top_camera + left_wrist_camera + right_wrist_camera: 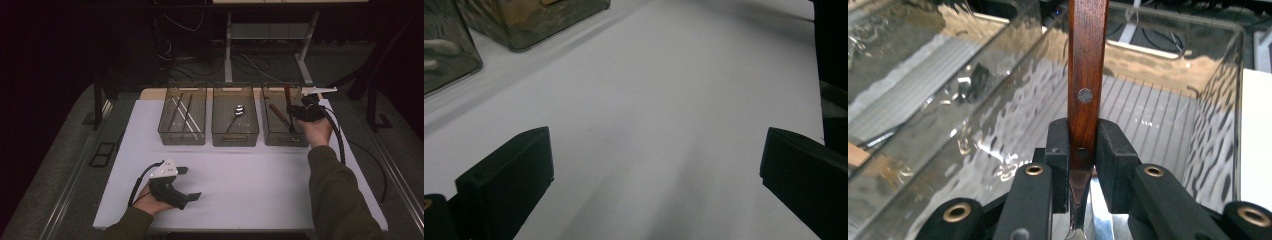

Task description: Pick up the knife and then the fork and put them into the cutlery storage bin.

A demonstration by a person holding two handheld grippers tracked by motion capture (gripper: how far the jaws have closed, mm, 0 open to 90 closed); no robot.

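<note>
My right gripper (299, 111) hangs over the right clear bin (286, 141) at the back of the white table (250, 175). It is shut on a wooden-handled knife (288, 95). In the right gripper view the pads of the gripper (1082, 160) squeeze the riveted brown handle (1087, 60), the blade end pointing back toward the camera, with the bin's wall (1218, 125) around it. Another wooden-handled utensil (278, 114) lies in that bin. My left gripper (189, 183) rests at the front left of the table, open, with bare table between the jaws of the gripper (654, 170).
The middle bin (235, 139) holds a spoon (238, 111). The left bin (182, 139) holds pale thin sticks (186, 114). A black cable (340, 140) trails from the right gripper along the table's right side. Table legs and wires stand beyond the far edge.
</note>
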